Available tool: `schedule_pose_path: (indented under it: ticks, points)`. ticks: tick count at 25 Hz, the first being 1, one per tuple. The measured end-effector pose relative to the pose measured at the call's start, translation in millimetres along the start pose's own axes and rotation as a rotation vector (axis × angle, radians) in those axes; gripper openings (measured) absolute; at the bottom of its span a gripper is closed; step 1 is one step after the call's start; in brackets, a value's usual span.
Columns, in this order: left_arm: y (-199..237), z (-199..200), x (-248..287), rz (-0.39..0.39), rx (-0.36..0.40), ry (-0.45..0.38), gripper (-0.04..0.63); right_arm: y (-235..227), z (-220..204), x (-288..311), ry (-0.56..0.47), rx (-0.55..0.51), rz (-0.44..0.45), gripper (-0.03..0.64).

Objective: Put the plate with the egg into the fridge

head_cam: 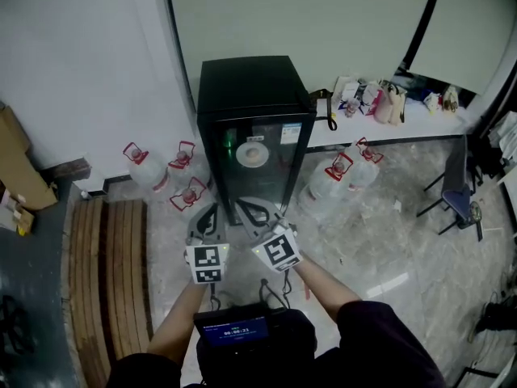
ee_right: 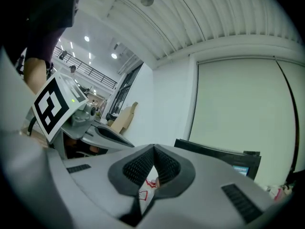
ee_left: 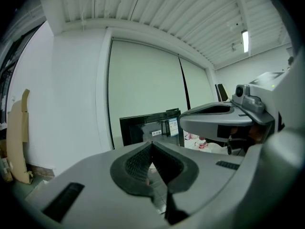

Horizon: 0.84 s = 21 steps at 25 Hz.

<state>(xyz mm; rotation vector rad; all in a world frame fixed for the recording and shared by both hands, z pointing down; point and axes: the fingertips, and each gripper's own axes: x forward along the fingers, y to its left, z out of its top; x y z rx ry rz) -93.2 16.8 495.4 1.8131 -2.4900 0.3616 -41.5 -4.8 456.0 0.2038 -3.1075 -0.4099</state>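
The left hand-held gripper (head_cam: 208, 217) is holding its jaws together with nothing between them, and the right hand-held gripper (head_cam: 258, 213) is likewise closed and empty. The two are hanging side by side, low in front of the black fridge (head_cam: 252, 87). The plate (head_cam: 253, 153) is showing behind the fridge's glass door, directly ahead of both sets of jaw tips; the egg is too small to confirm. The placing appears complete, so the step in hand is probably a door check. Verify that the door is seating flush, press only with closed jaw tips, and avoid the water jugs (head_cam: 150, 168) standing left of the left hand-held gripper.
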Motion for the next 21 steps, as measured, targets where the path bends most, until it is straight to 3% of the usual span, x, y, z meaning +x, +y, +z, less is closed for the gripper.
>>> schedule_pose_path:
  ticks: [11, 21]
  points:
    - [15.4, -2.0, -2.0, 0.022, -0.010, -0.003, 0.008, 9.6, 5.5, 18.8, -0.026, -0.014, 0.025, 0.003]
    - [48.1, -11.8, 3.3, 0.029, -0.021, 0.009, 0.008, 20.9, 2.1, 51.0, 0.011, 0.029, 0.033, 0.005]
